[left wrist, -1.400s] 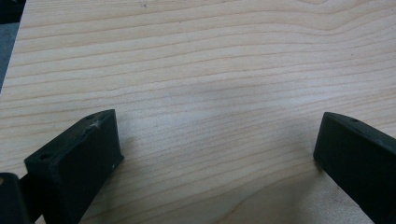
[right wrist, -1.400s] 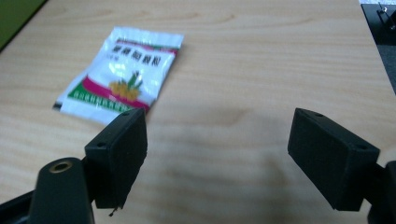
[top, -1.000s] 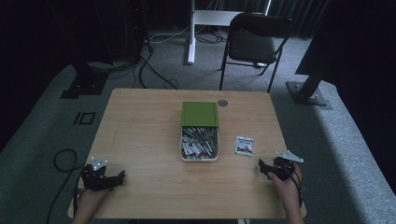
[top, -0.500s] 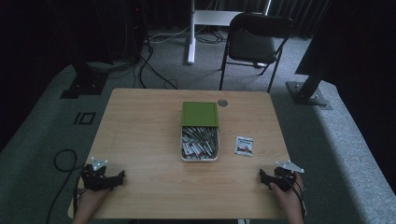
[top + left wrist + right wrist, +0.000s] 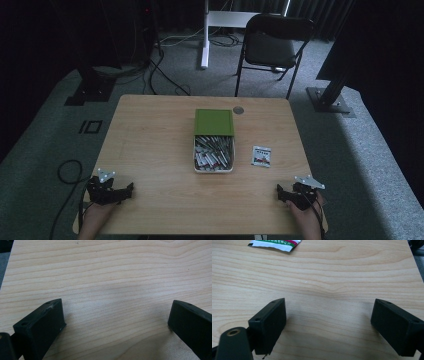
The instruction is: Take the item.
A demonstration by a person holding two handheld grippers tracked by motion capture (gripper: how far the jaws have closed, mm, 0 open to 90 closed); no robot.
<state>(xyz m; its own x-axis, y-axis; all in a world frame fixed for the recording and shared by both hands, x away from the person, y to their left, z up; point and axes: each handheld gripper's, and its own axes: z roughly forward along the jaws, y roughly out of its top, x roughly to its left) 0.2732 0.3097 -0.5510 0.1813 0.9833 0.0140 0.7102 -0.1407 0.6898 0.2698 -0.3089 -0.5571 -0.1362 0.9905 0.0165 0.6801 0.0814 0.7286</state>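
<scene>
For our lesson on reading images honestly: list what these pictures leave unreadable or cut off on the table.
1. Print on the loose packet: too small in the high view; cut by the top edge in the right gripper view.
2. Contents of the box under the green lid: the lid covers the far half.
3. Small round thing beyond the lid: too small to identify.

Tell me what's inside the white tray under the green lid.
The white rectangular tray holds a loose heap of small sachets, silvery with red marks. The flat green lid covers its far half, so whatever lies beneath is hidden.
</scene>
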